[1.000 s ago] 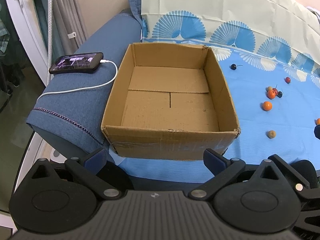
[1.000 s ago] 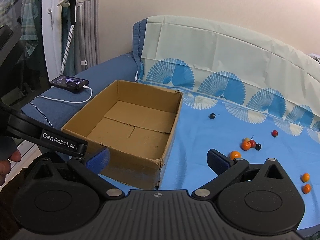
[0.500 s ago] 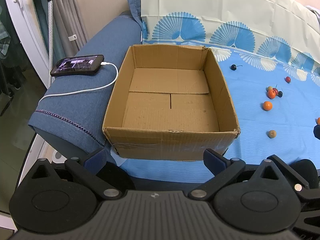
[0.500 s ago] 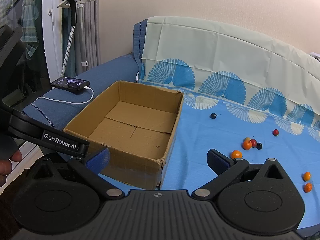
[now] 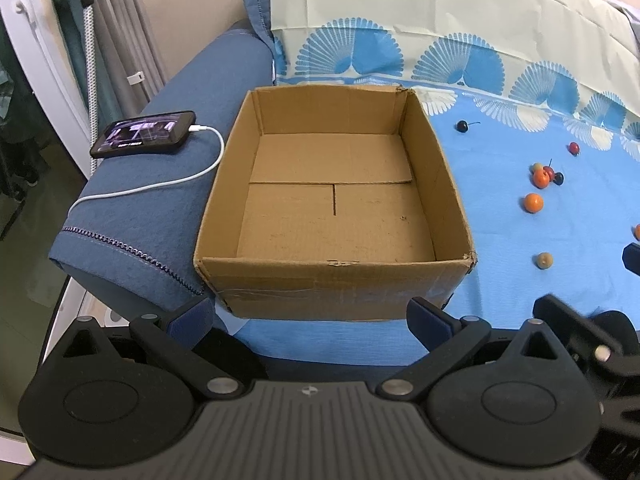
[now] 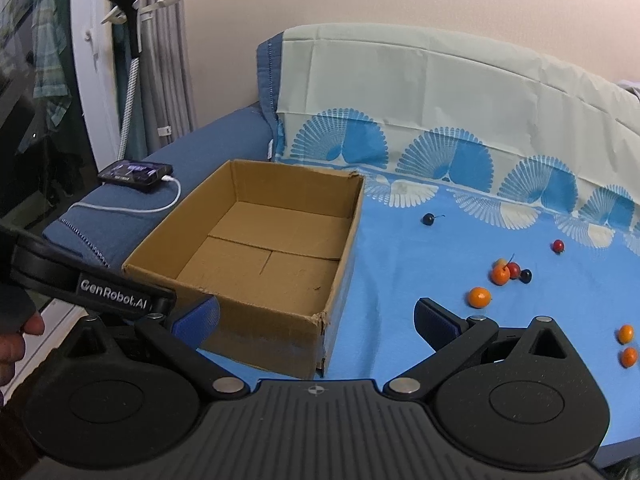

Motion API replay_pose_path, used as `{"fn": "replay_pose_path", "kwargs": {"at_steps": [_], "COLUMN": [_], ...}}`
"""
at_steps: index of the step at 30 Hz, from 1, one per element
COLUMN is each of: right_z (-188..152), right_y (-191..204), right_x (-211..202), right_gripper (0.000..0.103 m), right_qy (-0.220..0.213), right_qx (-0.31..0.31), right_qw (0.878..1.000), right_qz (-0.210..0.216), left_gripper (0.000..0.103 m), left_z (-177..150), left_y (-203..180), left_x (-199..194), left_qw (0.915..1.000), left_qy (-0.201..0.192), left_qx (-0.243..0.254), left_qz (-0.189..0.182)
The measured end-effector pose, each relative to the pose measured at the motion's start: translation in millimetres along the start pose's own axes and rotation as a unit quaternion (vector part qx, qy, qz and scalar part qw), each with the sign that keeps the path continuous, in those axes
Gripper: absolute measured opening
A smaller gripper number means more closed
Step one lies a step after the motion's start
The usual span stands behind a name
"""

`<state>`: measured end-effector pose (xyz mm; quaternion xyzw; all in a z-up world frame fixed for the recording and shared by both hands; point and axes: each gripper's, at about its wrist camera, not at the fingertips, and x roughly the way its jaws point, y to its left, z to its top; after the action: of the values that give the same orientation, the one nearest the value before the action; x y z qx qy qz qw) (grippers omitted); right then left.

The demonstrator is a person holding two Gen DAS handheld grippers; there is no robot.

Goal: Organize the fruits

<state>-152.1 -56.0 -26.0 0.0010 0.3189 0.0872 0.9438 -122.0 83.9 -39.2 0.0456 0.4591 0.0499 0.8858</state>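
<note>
1. Cardboard box (image 5: 336, 204) sits open and holds nothing, on the blue sheet (image 6: 400, 320) beside the sofa armrest (image 5: 160, 184), where a phone (image 5: 144, 134) lies charging.
2. Small fruits lie scattered on the sheet, well apart from the box: an orange one (image 6: 479, 297) nearest, a cluster (image 6: 508, 272) behind it, a dark cherry (image 6: 428, 219) farther back, a red one (image 6: 558, 245), and two orange ones (image 6: 626, 344) at the far right.
3. Left gripper (image 5: 308, 316) hovers before the box, jaws spread wide, gripping nothing.
4. Right gripper (image 6: 316, 316) is likewise wide apart and unloaded.
5. Step in hand looks like the approach before any pick; no fruit is boxed.
6. Next, the right gripper likely needs to lower over the nearest orange fruit and close gently, since round fruit may roll.
</note>
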Motion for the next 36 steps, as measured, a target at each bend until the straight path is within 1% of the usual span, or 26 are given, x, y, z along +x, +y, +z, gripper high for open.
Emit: {"fn": "replay_pose_path", "kwargs": {"at_steps": [3,6,11,14,16,22,25,29,32,34,36], "right_z": [0,1,-1,-2,-5,-21,-35,-57,-73,-81,-87], "right_y": [-12,-29,-61,-84,-100,-155,-187,-236,-276,-305,-335], "right_x": [0,-3,-8,-10,-11,-17,-21,-21,-14,-2,12], "right_gripper": [0.103,0.103,0.103,0.103,0.103,0.103,0.102,0.102,0.102,0.102,0.102], "right_qy": [-0.005,-0.019,-0.042,-0.05,-0.053,-0.056,-0.054,-0.042,-0.026,-0.013,-0.006], "right_qx": [0.023,0.051,0.084,0.107,0.119,0.151,0.159,0.187,0.216,0.232,0.247], "right_qw": [1.0,0.998,0.995,0.992,0.989,0.979,0.971,0.955,0.942,0.933,0.922], "right_qz": [-0.002,-0.01,-0.022,-0.045,-0.065,-0.128,-0.173,-0.227,-0.256,-0.275,-0.298], "left_gripper": [0.103,0.103,0.103,0.103,0.103,0.103,0.103,0.103,0.103,0.103,0.103], "left_z": [3,7,17,23,26,32,33,36,42,45,47], "left_y": [-7,-16,-35,-52,-66,-110,-132,-167,-200,-225,-249], "left_x": [1,1,3,5,5,17,31,58,82,102,124], "left_qw": [0.9999,0.9997,0.9989,0.9978,0.9964,0.99,0.9865,0.9797,0.9764,0.9761,0.9742], "left_qy": [-0.006,-0.014,-0.013,-0.014,-0.013,-0.004,0.009,0.045,0.063,0.072,0.083], "left_qx": [0.012,0.019,0.021,0.029,0.035,0.057,0.06,0.055,0.068,0.081,0.09], "left_qz": [0.0,-0.005,-0.04,-0.058,-0.076,-0.13,-0.152,-0.187,-0.195,-0.188,-0.19]}}
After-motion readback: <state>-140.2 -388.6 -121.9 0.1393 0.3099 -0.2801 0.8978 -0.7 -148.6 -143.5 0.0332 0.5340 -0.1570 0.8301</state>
